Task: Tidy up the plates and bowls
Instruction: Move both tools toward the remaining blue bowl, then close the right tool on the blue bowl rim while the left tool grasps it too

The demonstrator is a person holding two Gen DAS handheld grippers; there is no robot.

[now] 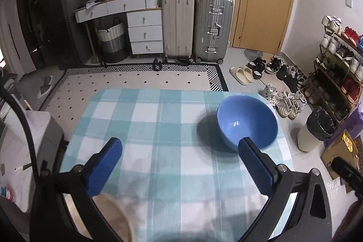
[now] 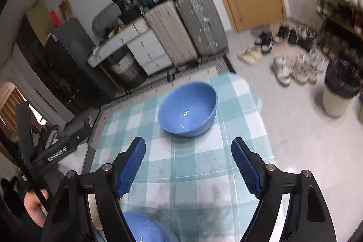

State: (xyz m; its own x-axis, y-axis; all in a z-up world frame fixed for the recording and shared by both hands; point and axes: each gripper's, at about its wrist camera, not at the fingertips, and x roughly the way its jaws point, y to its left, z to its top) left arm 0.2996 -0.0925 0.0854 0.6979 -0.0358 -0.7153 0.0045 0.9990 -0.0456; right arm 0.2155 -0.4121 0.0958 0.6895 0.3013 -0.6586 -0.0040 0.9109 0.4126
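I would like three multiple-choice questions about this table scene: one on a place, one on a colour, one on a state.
1. Where does the far bowl stand?
A. on the checked cloth
B. on the floor
C. on a suitcase

2. What colour is that bowl?
A. red
B. blue
C. white

3. How is the right hand-held gripper?
A. shut on the bowl
B. shut on a plate
C. open and empty

Answers:
1 A: the blue bowl sits on the checked tablecloth.
2 B: it is blue inside and outside in both views.
3 C: the right hand-held gripper has its pads apart with only cloth between them; the bowl lies beyond the tips.
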